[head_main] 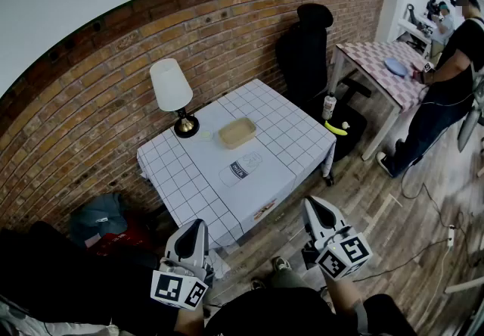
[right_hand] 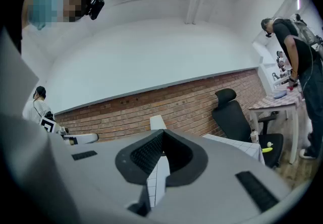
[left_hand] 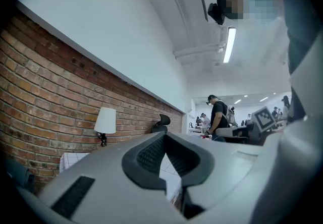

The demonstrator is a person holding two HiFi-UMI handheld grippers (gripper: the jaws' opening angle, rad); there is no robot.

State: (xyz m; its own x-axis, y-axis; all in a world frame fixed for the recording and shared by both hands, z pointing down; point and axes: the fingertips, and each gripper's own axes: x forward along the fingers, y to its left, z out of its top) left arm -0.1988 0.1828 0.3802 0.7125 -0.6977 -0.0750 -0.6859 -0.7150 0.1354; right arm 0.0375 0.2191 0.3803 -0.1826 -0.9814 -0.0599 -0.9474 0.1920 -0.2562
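Both grippers hang short of the table (head_main: 170,160), well apart from everything on it. Left gripper (head_main: 200,227): jaws closed tip to tip, nothing between them. Right gripper (head_main: 312,203): the same, pads meeting, empty.

The bottle (head_main: 242,169) lies on its side mid-cloth, just in front of the tray (head_main: 237,132). It looks like clear plastic, so we judge it light, smooth, a little squashy and apt to roll. Best taken across the body near the label, not the cap end.

A flat packet (head_main: 265,211) sits at the near edge, closest to the grippers. It is thin and probably limp, so it would need pinching at an edge.

Poorly seen: the packet's print is too small to read, and it may be a wrapper. We cannot tell how full the bottle is. Both gripper views tilt up at wall and ceiling and show neither item.
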